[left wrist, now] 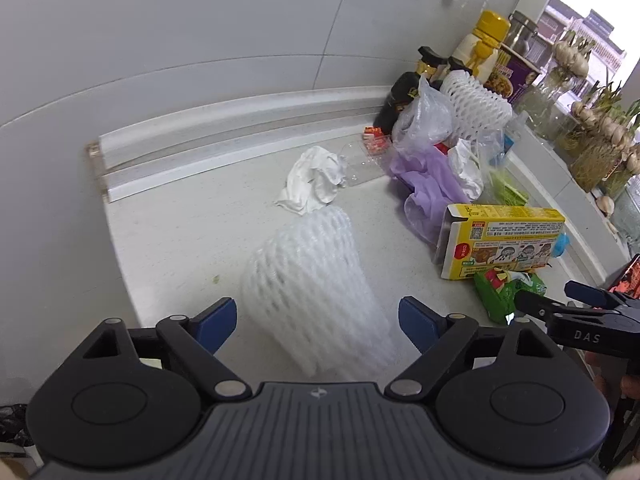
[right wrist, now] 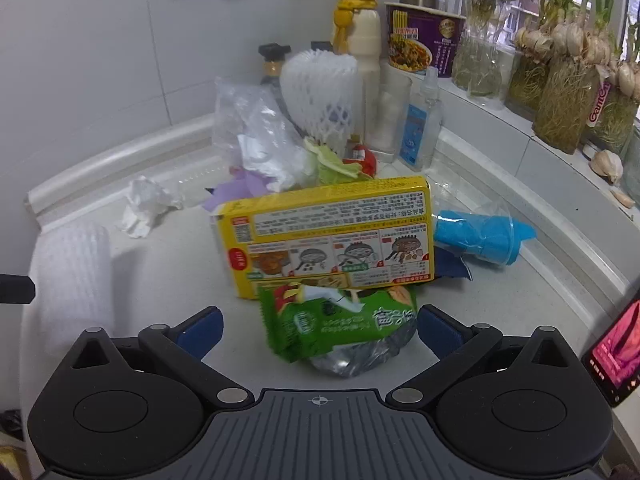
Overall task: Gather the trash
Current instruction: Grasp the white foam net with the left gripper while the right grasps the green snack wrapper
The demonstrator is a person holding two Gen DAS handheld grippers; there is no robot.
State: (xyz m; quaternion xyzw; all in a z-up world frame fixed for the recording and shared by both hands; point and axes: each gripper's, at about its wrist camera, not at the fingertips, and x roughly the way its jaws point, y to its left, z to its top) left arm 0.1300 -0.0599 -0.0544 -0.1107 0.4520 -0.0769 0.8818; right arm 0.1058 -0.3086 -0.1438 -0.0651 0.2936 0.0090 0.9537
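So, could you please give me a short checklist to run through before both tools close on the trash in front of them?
1. Left tool open around the foam net: ok, blue pads either side, not pressing.
2. Right tool open around the green wrapper: ok, though the right pad looks very close to it.
3. Wrapper free of the yellow box: cannot tell, its far edge meets the box.
4. The two tools clear of each other: ok, a gap shows in the left view.
5. Phone out of the right tool's way: ok, off to the side.
6. Bin for the trash in view: not ok, none visible.
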